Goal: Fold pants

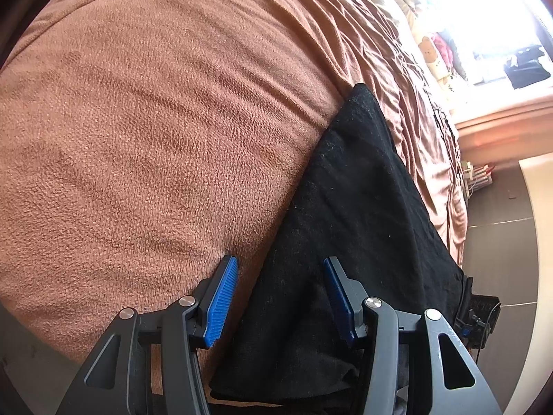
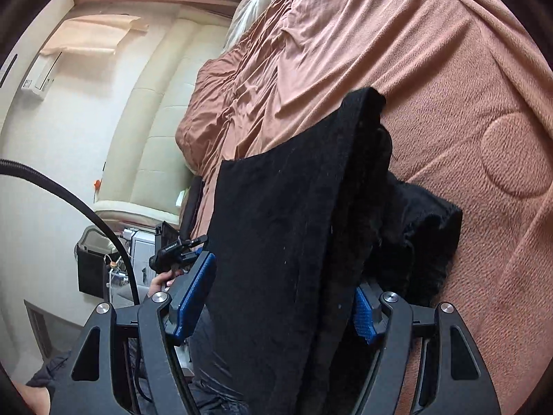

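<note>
Two grippers work here on one pair of black knitted pants [image 1: 363, 207], which lies on a bed covered with a brown fleece blanket [image 1: 155, 121], close to the bed's edge beside the floor. From the left gripper [image 1: 280, 297] the pants stretch forward and away, long and narrow, with the far end near the wrinkled brown sheet [image 1: 380, 34]. Its blue pads are spread: one pad is over the blanket, the other over the black cloth, and they pinch nothing. The right gripper [image 2: 283, 297] has its jaws spread wide around a thick layer of the pants [image 2: 293, 214]; I cannot tell if the pads really press the cloth, since the right pad is half hidden by the fabric. A bunched part of the pants [image 2: 425, 235] lies to the right of this layer. I judge the right gripper is nearer to the cloth that the next fold needs. Nothing stands in the way on the blanket; a black cable [image 2: 86, 214] hangs off the bed.
</note>
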`<state>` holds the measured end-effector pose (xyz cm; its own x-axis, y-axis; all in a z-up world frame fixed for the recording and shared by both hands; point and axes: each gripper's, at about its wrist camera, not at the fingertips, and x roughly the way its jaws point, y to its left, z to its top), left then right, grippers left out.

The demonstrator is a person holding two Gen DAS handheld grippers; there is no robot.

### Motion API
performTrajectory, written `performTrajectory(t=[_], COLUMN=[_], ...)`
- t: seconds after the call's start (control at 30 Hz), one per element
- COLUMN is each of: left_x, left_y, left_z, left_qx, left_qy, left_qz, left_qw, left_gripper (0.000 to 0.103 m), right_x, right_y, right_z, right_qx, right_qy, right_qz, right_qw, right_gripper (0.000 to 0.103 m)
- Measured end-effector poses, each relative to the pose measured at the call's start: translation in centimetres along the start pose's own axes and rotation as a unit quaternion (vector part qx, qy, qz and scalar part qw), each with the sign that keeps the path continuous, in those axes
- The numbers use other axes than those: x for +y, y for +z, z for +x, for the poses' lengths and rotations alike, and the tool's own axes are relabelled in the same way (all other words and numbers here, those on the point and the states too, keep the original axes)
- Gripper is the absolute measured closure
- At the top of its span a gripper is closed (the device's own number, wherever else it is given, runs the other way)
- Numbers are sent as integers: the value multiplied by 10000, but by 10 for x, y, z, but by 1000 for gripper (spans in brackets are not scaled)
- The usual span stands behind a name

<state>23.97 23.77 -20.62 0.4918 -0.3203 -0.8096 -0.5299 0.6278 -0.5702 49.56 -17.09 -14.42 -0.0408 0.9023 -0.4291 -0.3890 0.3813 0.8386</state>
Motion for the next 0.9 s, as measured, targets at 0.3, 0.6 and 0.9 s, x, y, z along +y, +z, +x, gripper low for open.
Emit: performTrajectory(t=[0.3, 0.6, 0.9], left_x=[-7, -7, -4], left_y=[-3, -8, -15], left_z=[0, -5, -11], left_qx=[12, 36, 59], left_qy=[149, 79, -107], left_qz=[244, 306, 408], left_qw=[9996, 9995, 9991], left_gripper=[49, 49, 49], right_x=[-6, 38, 25], right_y=[-9, -5, -14], right_z=[3, -7, 18], right_qx=[-271, -789, -855], right_qy=[-712, -1491, -2029], right_qz=[189, -228, 52], right_qw=[9969, 9854, 9754], right_gripper=[92, 99, 99])
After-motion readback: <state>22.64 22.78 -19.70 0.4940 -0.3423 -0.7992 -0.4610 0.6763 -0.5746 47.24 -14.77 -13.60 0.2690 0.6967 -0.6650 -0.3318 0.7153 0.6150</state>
